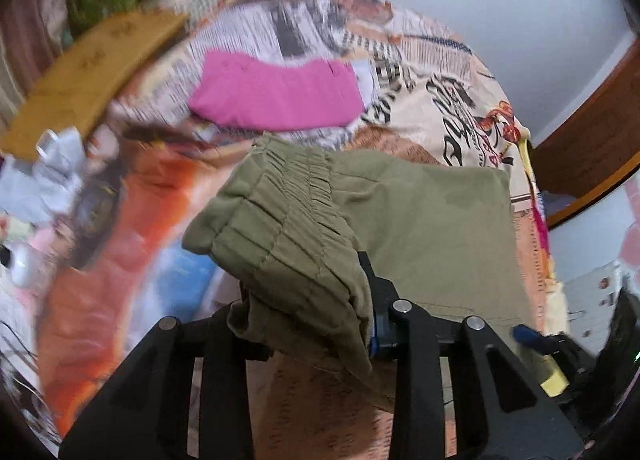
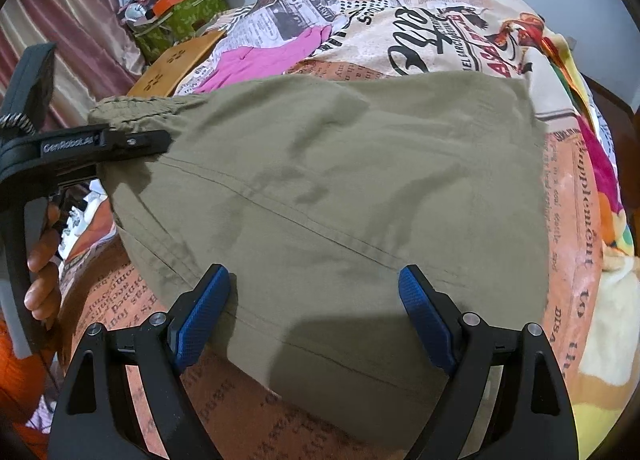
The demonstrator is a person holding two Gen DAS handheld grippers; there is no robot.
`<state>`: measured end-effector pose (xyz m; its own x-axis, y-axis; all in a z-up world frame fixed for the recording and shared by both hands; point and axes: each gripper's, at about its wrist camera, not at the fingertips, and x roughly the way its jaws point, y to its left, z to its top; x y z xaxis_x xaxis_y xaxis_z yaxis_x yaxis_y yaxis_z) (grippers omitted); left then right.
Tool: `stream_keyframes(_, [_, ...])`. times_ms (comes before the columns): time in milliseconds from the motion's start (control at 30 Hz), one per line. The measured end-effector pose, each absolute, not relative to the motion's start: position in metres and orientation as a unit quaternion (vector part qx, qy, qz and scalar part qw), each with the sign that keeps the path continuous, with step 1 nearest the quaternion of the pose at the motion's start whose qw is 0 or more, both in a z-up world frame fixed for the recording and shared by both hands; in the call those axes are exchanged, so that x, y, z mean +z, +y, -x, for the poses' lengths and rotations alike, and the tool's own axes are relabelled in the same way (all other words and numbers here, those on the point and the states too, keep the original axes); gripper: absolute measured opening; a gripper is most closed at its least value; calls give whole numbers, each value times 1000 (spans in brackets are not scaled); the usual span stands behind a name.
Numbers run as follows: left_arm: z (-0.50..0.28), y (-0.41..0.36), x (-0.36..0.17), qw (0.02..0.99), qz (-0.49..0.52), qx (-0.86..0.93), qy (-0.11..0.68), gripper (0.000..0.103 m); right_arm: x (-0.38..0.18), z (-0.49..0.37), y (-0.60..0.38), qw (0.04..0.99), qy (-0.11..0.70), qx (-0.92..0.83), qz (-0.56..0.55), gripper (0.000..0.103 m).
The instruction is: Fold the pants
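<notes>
Olive-green pants point(image 2: 340, 188) lie folded on a bed with a newspaper-print cover point(image 2: 460, 32). My left gripper point(image 1: 312, 300) is shut on the pants' elastic waistband point(image 1: 280, 212) and holds it bunched and lifted above the bed. In the right wrist view the left gripper point(image 2: 160, 142) comes in from the left, clamped on the waistband corner. My right gripper point(image 2: 312, 300) is open, its blue pads point(image 2: 204, 308) spread wide over the near edge of the pants, holding nothing.
A folded pink garment point(image 1: 276, 94) lies on the bed beyond the pants. A wooden board point(image 1: 92, 72) and a green bag with clutter point(image 2: 180, 8) stand at the far left. A brown wooden frame point(image 1: 592, 140) is at the right.
</notes>
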<state>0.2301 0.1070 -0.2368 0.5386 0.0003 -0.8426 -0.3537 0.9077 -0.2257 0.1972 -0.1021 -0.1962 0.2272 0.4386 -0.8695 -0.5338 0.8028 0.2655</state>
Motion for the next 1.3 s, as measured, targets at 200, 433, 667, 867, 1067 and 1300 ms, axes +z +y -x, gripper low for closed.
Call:
stream_keyframes(200, [-211,104,-211,889,92,168,415,32,-193,-185,-126,792,534,290,52,85])
stream_keyframes(433, [-209,75,-187,909,25,172,380,32,-196,-176,-147,800,532,273,50,85])
stream_keyframes(667, [-214,28,-148,932,-5,114,344,31,-199,-173,-150,805,526,272,36,85])
stream_keyframes(867, [-226,-16,-134,936,-14,44,350,26,-201,-171,-153,807,521,277,25,85])
stream_keyframes(1067, [-242,-49,-132,923,5,-29,384,26,-202,-171,-156,809,517,281,16,85])
stream_keyframes(1300, [-263,-69,-154,890,35,-88,446,26,-202,-170,-157,810,514,283,8,86])
